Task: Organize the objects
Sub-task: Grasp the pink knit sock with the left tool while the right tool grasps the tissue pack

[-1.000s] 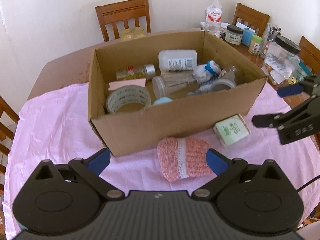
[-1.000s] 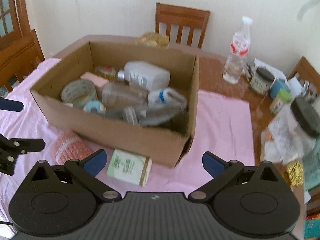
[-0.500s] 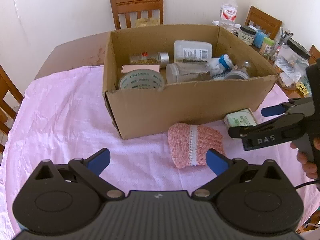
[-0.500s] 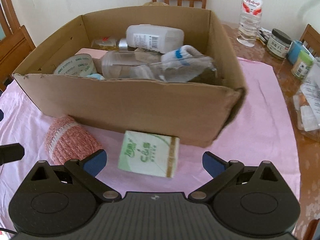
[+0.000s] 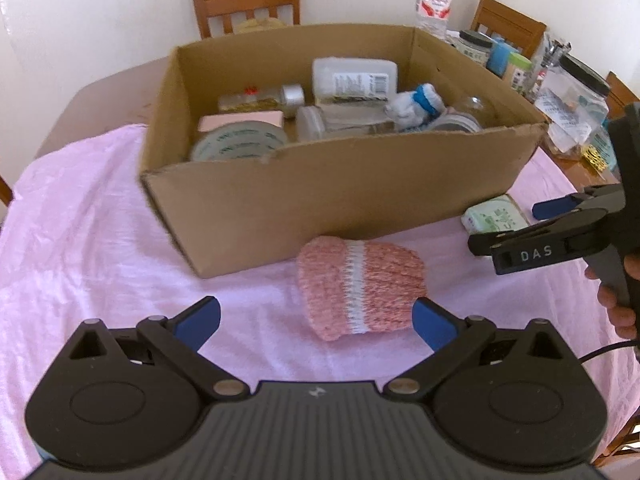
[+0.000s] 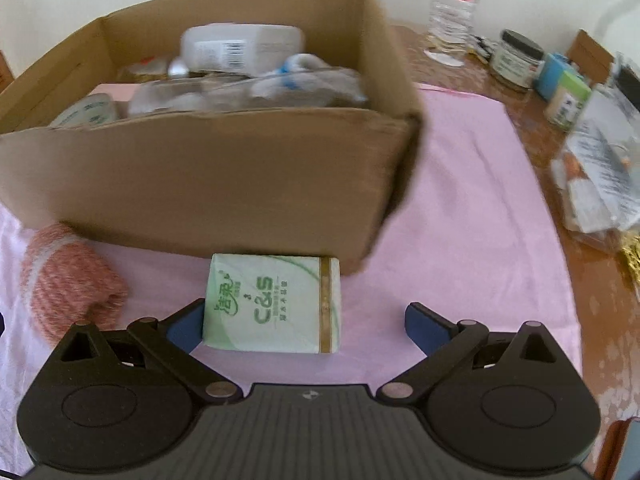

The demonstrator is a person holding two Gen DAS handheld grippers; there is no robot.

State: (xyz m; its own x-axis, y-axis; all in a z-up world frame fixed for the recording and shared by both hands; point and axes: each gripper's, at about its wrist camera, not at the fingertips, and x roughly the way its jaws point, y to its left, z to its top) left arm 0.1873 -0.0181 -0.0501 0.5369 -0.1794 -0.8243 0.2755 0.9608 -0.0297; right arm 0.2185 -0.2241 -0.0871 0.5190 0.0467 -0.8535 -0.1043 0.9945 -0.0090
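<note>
A green-and-white tissue pack (image 6: 274, 304) lies on the pink cloth against the front of a cardboard box (image 6: 208, 184). My right gripper (image 6: 306, 326) is open with the pack between its fingers, close to the left one. In the left wrist view the pack (image 5: 494, 218) sits just beyond the right gripper (image 5: 516, 226). A pink knitted piece (image 5: 360, 282) lies in front of the box (image 5: 320, 196). My left gripper (image 5: 316, 320) is open just before it, its right finger near the piece's edge. The box holds a tape roll (image 5: 238, 140), jars and bottles.
Pink cloth (image 5: 88, 240) covers the table's near part. Jars, a water bottle (image 6: 452, 8) and bags (image 6: 600, 176) crowd the bare wood at right. Wooden chairs (image 5: 244, 0) stand behind the table.
Both grippers have moved forward and lower. The right gripper has come up around the tissue pack. The left gripper has closed in on the knitted piece. Both stay open.
</note>
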